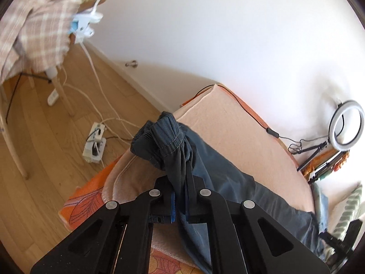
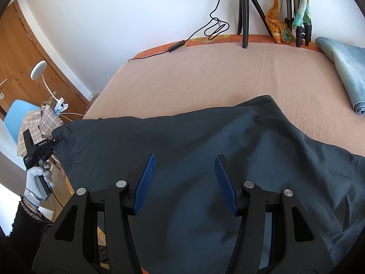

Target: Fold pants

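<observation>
Pants (image 2: 205, 150) lie across the bed (image 2: 205, 73). My left hand-held gripper (image 1: 180, 205) pinches the waistband at the left edge to lift it; my right hand-held gripper (image 2: 184, 182) waits apart above them.

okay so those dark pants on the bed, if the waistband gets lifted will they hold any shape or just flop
Probably flop: the dark pants already bunch and droop where the left gripper pinches the waistband. They look thin and light, lying in soft wrinkles on the blanket. The rest would likely drag behind rather than lift cleanly.
</observation>
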`<control>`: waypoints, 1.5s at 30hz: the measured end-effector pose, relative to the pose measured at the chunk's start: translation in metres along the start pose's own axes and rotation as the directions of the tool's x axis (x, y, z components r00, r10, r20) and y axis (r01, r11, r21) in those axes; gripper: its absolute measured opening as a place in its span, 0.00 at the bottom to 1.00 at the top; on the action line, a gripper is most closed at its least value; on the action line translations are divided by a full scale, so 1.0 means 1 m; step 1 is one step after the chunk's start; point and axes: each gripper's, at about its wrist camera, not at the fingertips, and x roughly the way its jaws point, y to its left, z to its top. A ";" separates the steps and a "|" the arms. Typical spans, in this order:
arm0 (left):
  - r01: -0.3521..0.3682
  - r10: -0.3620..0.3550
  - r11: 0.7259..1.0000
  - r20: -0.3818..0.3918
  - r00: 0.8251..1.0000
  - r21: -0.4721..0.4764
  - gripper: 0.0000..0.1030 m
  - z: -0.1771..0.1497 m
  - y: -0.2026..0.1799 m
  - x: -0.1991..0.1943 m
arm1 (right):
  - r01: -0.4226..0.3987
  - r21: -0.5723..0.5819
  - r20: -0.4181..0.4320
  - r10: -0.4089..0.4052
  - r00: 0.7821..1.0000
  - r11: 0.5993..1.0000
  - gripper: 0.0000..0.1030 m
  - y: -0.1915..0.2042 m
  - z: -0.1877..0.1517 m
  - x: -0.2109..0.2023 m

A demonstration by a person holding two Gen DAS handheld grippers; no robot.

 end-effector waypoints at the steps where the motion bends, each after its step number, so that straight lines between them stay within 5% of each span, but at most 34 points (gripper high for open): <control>1: 0.012 -0.012 0.999 0.009 1.000 0.037 0.03 0.000 -0.010 -0.001 | -0.002 0.000 0.000 0.002 1.000 1.000 0.56 0.001 0.000 0.000; 8: 0.099 -0.102 0.941 -0.009 0.995 0.324 0.03 -0.025 -0.097 0.002 | -0.058 0.035 -0.009 0.059 0.998 0.998 0.56 0.002 0.000 0.003; 16: 0.240 -0.169 0.753 -0.172 0.971 0.613 0.03 -0.102 -0.182 0.015 | -0.217 0.130 -0.071 0.227 0.971 0.967 0.57 0.007 -0.004 0.026; 20: 0.224 -0.109 0.567 -0.198 0.974 0.793 0.03 -0.152 -0.211 0.018 | -0.312 0.207 -0.104 0.338 0.935 0.927 0.60 0.018 -0.005 0.046; 24: 0.172 -0.068 0.336 -0.159 0.985 0.926 0.03 -0.193 -0.228 0.012 | -0.367 0.215 -0.156 0.403 0.902 0.905 0.65 0.037 -0.004 0.066; 29: 0.128 -0.062 0.131 -0.121 0.991 0.983 0.03 -0.228 -0.238 0.006 | -0.353 0.237 -0.225 0.405 0.886 0.905 0.67 0.051 -0.004 0.095; 34: 0.111 -0.066 0.082 -0.106 0.992 0.990 0.05 -0.237 -0.242 0.002 | -0.318 0.220 -0.266 0.370 0.890 0.922 0.67 0.064 -0.005 0.114; 39: 0.062 -0.066 0.033 -0.060 0.996 0.998 0.04 -0.255 -0.248 -0.004 | -0.231 0.015 -0.319 0.223 0.921 0.973 0.67 0.105 0.006 0.119; 45: 0.042 -0.068 0.021 -0.041 0.997 0.999 0.04 -0.267 -0.256 -0.009 | -0.173 -0.139 -0.430 0.098 0.898 0.975 0.74 0.159 0.026 0.138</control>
